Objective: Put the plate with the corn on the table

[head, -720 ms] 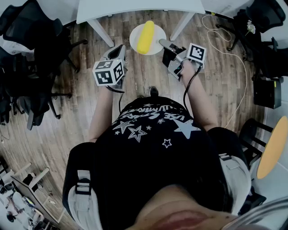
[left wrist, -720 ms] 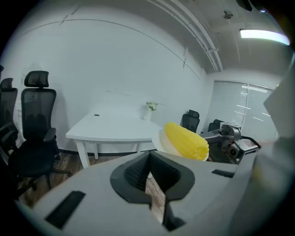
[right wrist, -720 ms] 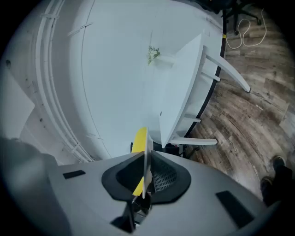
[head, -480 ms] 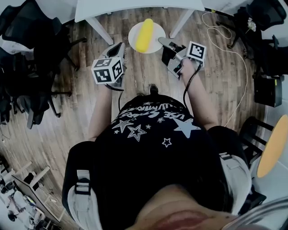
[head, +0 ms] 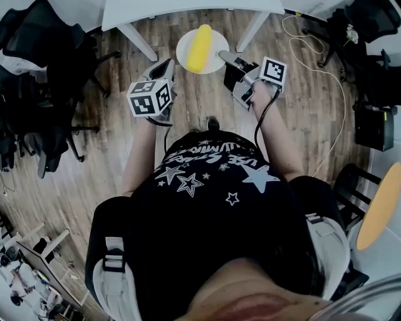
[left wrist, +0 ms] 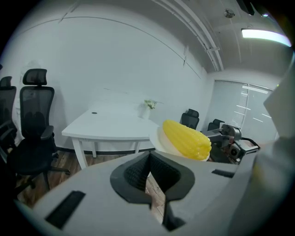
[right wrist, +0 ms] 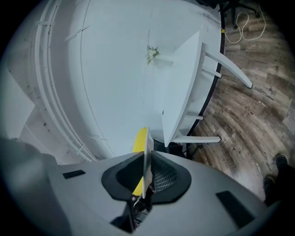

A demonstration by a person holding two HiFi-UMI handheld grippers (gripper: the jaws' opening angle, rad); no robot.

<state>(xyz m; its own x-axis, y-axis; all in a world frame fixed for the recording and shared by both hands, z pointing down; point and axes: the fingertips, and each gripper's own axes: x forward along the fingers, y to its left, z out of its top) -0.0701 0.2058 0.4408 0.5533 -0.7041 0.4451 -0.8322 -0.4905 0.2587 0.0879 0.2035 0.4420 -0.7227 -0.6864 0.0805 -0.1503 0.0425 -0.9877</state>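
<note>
Item: white plate (head: 185, 51), round and shallow, bearing one whole corn (head: 200, 45) cob, bright yellow, husked, lying lengthwise across the middle and nearly spanning the plate. Location: in the air over the wooden floor (head: 207, 106), in front of the person and near the front edge of the white table (head: 156, 12), not touching it. Hold: right gripper (head: 224, 57), fingers pinching the plate's near rim edge-on; the right gripper view shows the thin white rim clamped between the dark pads with the cob behind it. Left gripper (head: 164, 68): fingers drawn together with nothing between them, hanging beside the plate on its left and apart from it. Step in hand, as judged: the carry toward the table, with set-down not yet done. Next move calls for: bringing the plate above the table top, keeping it level so the loose cob does not roll, lowering it onto a bare stretch of the surface, then letting the rim go. Risk noted: a one-sided rim grip leaves the plate free to tip.
</note>
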